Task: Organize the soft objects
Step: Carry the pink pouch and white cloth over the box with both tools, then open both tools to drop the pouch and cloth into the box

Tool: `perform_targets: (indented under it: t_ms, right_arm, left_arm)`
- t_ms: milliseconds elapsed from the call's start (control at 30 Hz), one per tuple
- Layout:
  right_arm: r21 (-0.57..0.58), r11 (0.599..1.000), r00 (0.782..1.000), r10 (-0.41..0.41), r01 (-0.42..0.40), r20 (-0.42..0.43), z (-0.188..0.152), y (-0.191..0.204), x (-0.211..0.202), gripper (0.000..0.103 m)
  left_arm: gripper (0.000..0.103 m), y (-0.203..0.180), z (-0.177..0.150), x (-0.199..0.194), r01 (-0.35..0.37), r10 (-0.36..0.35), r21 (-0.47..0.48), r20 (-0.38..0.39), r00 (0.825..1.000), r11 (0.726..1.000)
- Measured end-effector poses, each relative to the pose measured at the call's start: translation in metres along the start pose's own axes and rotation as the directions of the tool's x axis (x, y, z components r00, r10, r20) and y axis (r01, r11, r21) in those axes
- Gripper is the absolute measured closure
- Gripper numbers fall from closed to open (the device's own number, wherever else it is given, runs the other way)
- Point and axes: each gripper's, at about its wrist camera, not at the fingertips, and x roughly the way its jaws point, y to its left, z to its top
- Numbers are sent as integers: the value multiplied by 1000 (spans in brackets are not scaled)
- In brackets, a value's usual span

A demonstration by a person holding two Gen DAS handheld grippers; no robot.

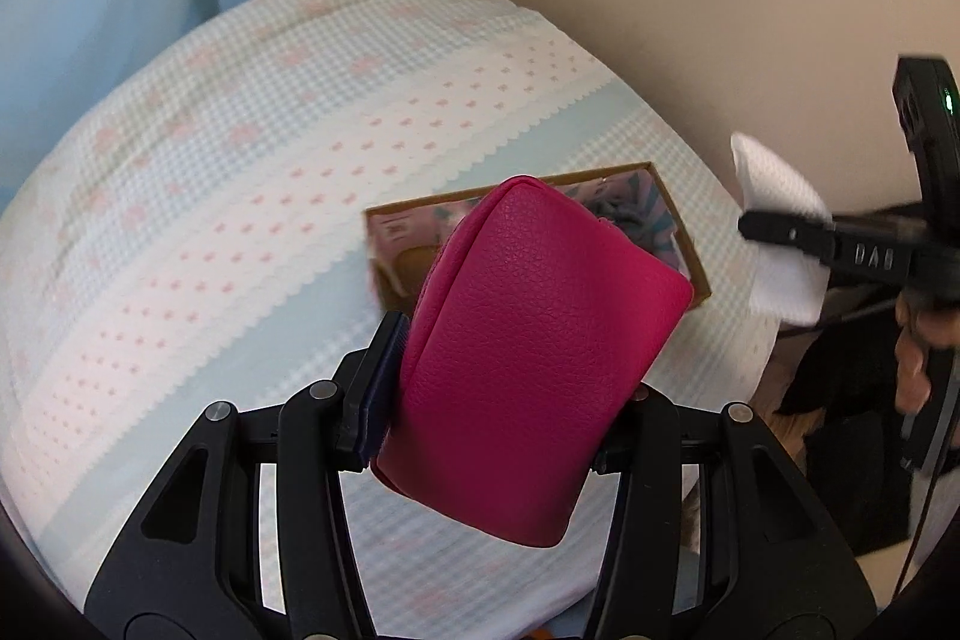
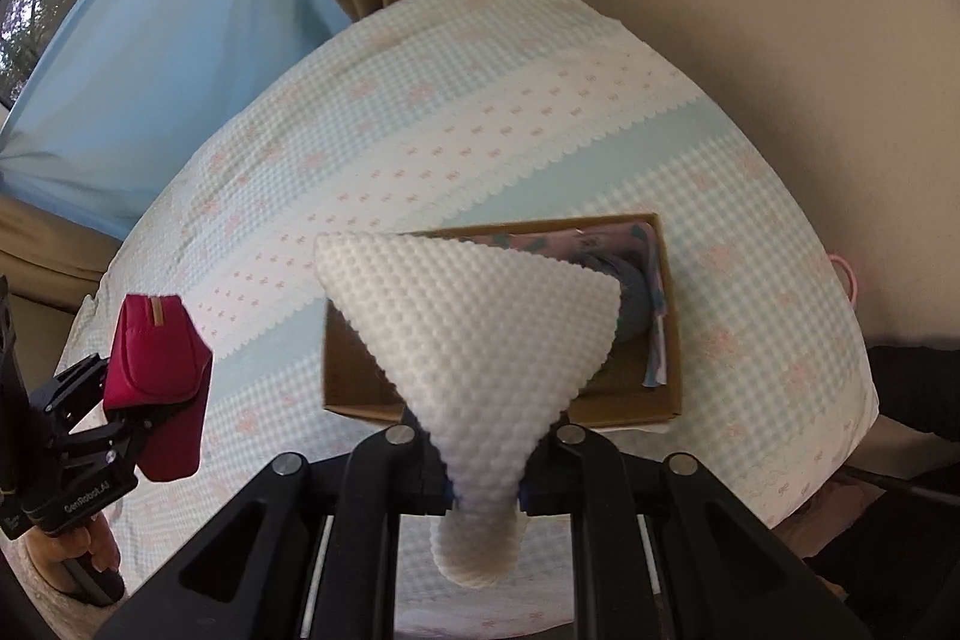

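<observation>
Here, left gripper (image 1: 489,391): black two-finger tool, clenched on the magenta pebbled-leather pouch (image 1: 528,358), which stands tilted between its fingers and rises forward past their tips.
Left gripper, other view: seen at the lower left (image 2: 141,415), lifted off the bedding with the same pouch (image 2: 157,361) pinched low down.
Right gripper (image 2: 483,487): black two-finger tool, clamped around the narrow lower end of the white waffle-textured cloth (image 2: 474,340); the cloth fans out wide ahead of the fingers and a short tail hangs behind them.
Right gripper, other view: at the right edge (image 1: 780,232), with the white cloth (image 1: 777,220) caught in its tip.
Box: open brown cardboard box (image 2: 669,340) lies just ahead of the right gripper, partly hidden by the cloth; from the left gripper it lies ahead, behind the pouch (image 1: 672,202).
Box contents: pink and blue patterned fabric items (image 2: 606,244), number unclear.
Surface: pale blue and white checked bedspread with pink motifs (image 2: 420,130), beneath both grippers.
Count: two grippers, one pouch, one cloth, one box.
</observation>
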Motion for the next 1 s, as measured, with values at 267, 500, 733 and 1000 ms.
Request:
perform_targets:
  t_ms: [267, 500, 733, 1000]
  right_arm:
    - [8, 1000, 996, 17, -16, -88, 15, -53, 40, 90]
    - [45, 998, 978, 61, -53, -199, 20, -82, 91, 90]
    - [70, 991, 963, 130, -116, -237, 23, -90, 117, 89]
    - [32, 994, 978, 105, -101, -182, 27, -83, 116, 5]
  left_arm:
    - [58, -26, 17, 83, 13, -19, -64, -105, 994, 998]
    - [58, -32, 10, 140, -32, 8, -115, -204, 979, 993]
    - [49, -36, 8, 160, -58, 31, -103, -244, 969, 993]
    - [0, -33, 12, 154, -95, 69, -98, -242, 968, 991]
